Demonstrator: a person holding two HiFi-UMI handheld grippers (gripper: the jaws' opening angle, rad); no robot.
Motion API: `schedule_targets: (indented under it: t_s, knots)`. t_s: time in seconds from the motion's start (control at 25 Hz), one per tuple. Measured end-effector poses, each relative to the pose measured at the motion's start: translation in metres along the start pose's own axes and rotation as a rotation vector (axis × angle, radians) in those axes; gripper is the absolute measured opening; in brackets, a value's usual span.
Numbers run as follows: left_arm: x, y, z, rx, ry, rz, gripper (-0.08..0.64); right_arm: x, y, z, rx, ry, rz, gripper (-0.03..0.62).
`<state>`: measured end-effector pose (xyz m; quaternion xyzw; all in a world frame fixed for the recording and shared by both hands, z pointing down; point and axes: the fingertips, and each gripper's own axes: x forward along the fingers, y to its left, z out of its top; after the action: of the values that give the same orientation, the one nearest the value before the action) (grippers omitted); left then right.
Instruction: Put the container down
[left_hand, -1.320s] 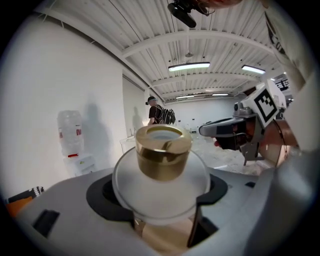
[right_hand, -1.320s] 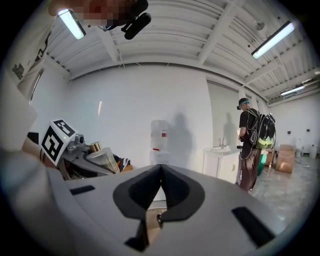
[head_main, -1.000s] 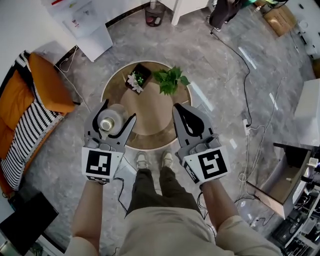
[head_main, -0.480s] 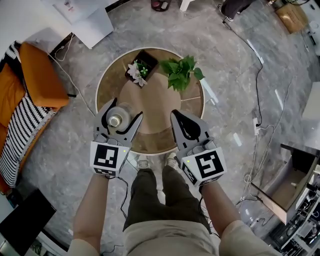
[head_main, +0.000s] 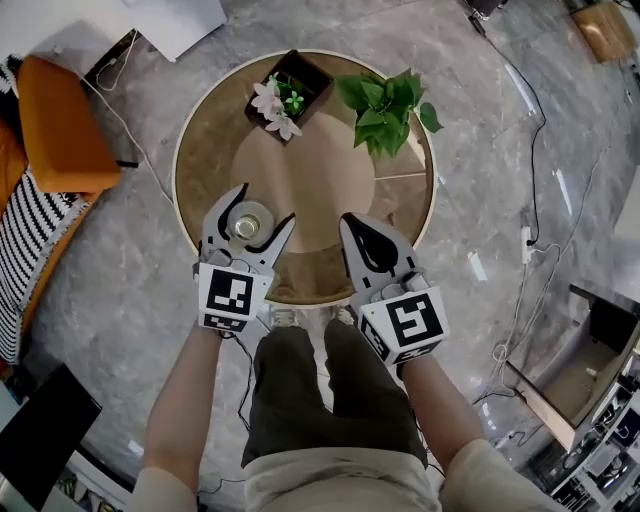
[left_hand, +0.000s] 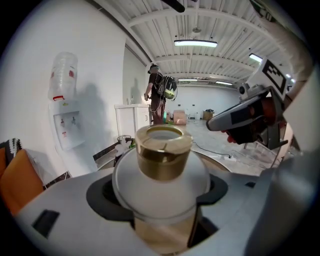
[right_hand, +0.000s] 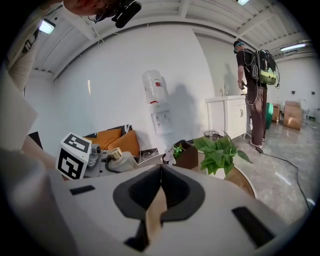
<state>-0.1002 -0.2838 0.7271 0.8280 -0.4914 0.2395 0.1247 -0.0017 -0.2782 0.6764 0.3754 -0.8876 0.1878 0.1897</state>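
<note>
Left gripper (head_main: 264, 204): jaws part-open and clamped on the round frosted-white glass container with the gold neck (head_main: 247, 222). The left gripper view shows the body seated between the dark jaw pads, upright, with its gold mouth facing up.

Container position: in the head view it is over the near-left part of the round wooden table (head_main: 197, 180), inside the darker outer ring and just beside the paler centre disc. Its base is hidden by the jaws in every view, so I cannot tell whether it touches the tabletop.

Right gripper (head_main: 349, 219): jaws fully together, tips meeting, nothing held. Only a sliver of table colour shows through the pad cut-out. It sits over the near edge of the table, beside the left gripper but apart from it, at about the same reach.

On the table, far side:
- dark square box with white-pink flowers (head_main: 283, 90), left of centre
- green leafy plant (head_main: 388, 98), just right of the box, well apart from the container

Surroundings:
- grey marbled floor (head_main: 500, 180) with a cable running across it
- orange cushion (head_main: 55, 130) and black-and-white striped fabric (head_main: 25, 255) to the left
- white wall-side water dispenser (left_hand: 64, 117)
- a person wearing a backpack (left_hand: 159, 97), standing far back in the room

The operator's dark olive trousers (head_main: 300, 390) are at the table's near edge.
</note>
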Motion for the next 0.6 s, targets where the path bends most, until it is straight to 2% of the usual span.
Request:
schedule_targets:
  t_s: [0.32,0.6]
  knots:
    - [0.033,-0.012,-0.073,-0.045,0.075,-0.023,0.334,0.020,-0.010,-0.061,-0.049,0.065,0.011,-0.003]
    - [0.044,-0.018,-0.105,-0.059,0.117,-0.028,0.334,0.029,-0.004,-0.079,-0.085,0.088,0.047,-0.003]
